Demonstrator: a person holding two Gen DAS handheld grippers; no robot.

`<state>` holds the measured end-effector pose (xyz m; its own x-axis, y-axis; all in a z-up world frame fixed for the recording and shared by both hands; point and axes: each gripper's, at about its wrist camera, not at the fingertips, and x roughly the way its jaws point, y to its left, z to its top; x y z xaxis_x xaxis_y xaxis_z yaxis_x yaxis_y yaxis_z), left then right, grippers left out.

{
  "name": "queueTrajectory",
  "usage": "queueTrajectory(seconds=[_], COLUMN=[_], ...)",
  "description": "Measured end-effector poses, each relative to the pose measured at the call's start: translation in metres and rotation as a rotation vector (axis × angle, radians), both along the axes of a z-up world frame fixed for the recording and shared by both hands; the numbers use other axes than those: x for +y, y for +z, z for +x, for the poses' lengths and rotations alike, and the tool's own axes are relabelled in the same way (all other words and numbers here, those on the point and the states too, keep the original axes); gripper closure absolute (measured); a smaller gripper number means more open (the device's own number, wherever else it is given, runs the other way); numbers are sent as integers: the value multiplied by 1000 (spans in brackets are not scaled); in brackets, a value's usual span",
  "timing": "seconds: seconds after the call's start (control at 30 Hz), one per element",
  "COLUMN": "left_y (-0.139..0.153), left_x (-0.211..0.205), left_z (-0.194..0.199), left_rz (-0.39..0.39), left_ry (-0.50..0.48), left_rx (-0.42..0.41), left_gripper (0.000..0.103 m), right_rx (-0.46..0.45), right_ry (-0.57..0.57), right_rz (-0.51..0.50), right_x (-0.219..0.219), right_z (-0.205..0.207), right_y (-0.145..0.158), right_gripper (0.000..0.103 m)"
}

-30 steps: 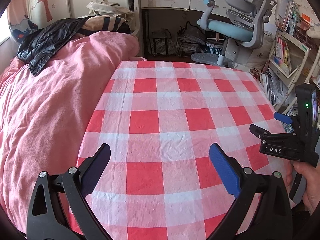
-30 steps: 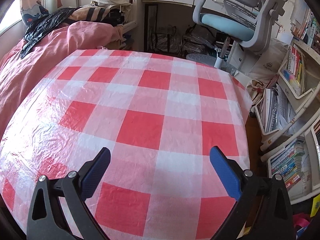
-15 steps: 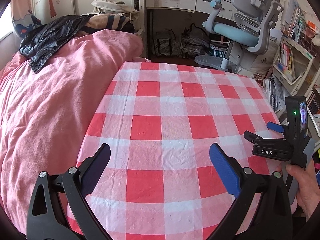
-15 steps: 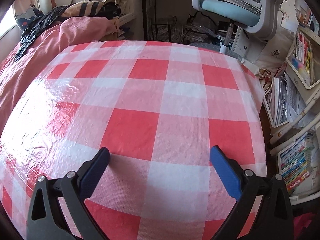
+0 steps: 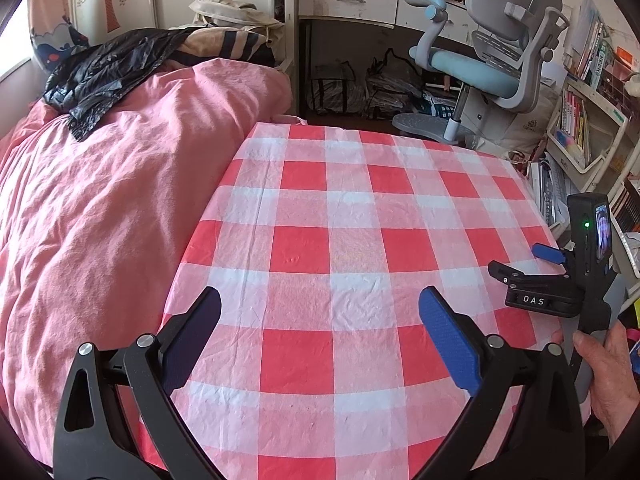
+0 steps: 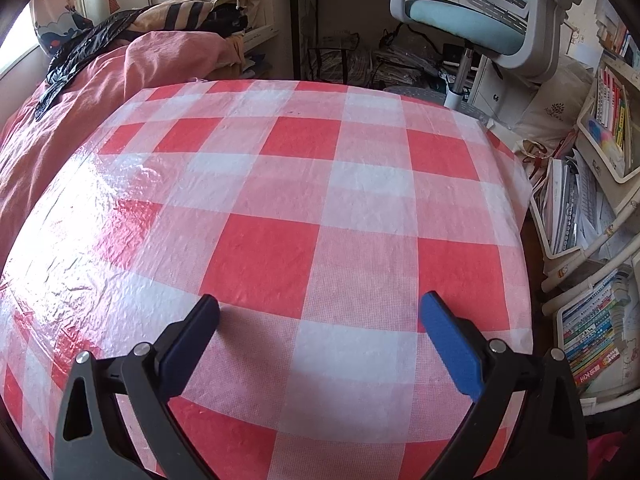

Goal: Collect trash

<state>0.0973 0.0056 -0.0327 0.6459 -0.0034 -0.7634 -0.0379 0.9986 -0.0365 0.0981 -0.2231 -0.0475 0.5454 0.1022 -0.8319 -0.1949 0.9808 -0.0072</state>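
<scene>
A table with a red and white checked cloth [image 5: 352, 240] fills both views [image 6: 280, 216]. No trash lies on it. A black plastic bag [image 5: 100, 76] lies crumpled on the pink bed at the far left, and also shows in the right wrist view [image 6: 72, 64]. My left gripper [image 5: 320, 320] is open and empty above the near part of the table. My right gripper [image 6: 320, 324] is open and empty, low over the cloth. The right gripper also shows in the left wrist view [image 5: 528, 260] at the table's right edge, held by a hand.
A pink duvet [image 5: 100, 208] covers the bed left of the table. A grey and blue office chair [image 5: 492, 64] and a white desk [image 5: 348, 0] stand behind. Shelves of books [image 6: 592, 184] and bags on the floor [image 5: 360, 92] crowd the right and back.
Both grippers have drawn back and risen slightly, so more of the table and bed shows. The right gripper has shifted left in the left wrist view. Both stay open.
</scene>
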Motion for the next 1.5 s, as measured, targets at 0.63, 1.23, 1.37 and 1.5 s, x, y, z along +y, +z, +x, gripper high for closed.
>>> queueTrajectory(seconds=[0.63, 1.23, 1.37, 1.5], left_y=[-1, 0, 1, 0], left_x=[-2, -16, -14, -15], left_z=[-15, -28, -26, -24], left_rz=[7, 20, 16, 16], left_ry=[-7, -31, -32, -35], left_rx=[0, -3, 0, 3], left_gripper=[7, 7, 7, 7], right_rx=[-3, -4, -4, -4], right_ry=[-18, -18, -18, -18], right_rz=[-3, -2, -2, -2], right_x=[-1, 0, 0, 0], right_z=[-2, -2, -2, -2], right_y=[-3, -3, -3, -3], right_gripper=[7, 7, 7, 7])
